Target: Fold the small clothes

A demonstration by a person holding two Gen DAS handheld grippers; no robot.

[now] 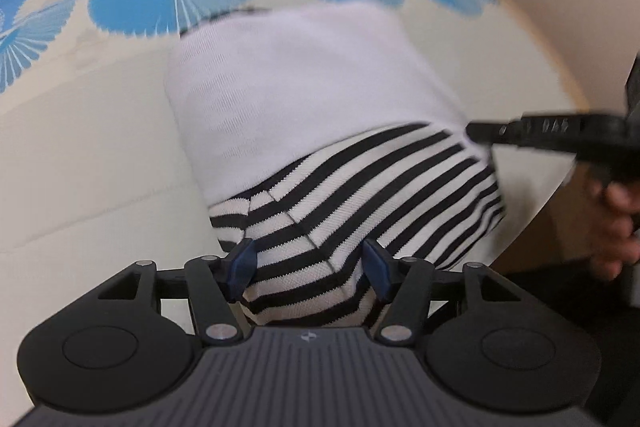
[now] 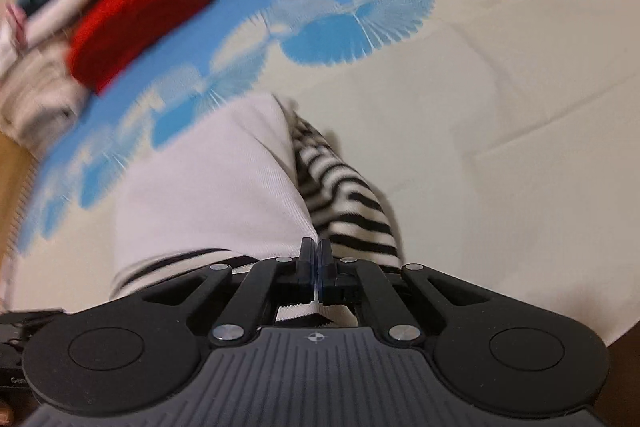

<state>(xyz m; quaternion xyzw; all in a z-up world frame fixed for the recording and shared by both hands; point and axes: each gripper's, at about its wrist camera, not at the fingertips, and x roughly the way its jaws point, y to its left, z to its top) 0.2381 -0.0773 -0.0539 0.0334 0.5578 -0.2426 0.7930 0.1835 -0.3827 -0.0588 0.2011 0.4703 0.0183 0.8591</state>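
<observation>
- The left gripper point(image 1: 308, 269) stands spread apart, its blue pads either side of the striped garment point(image 1: 360, 195) without pressing; if it closes now it may bunch the soft ribbed knit.
- The right gripper point(image 2: 316, 267) is clenched on the garment's edge; a tug could undo the white folded panel point(image 1: 288, 87).
- It lies on the cream-and-blue patterned cloth point(image 1: 100, 131), smooth and flat.
- Far off, a red folded piece point(image 2: 140, 15) sits on a pile.

Half-folded garment point(image 2: 208, 183) on the tablecloth point(image 2: 500, 99) near its front edge, clothes pile point(image 2: 100, 7) far behind-left.
</observation>
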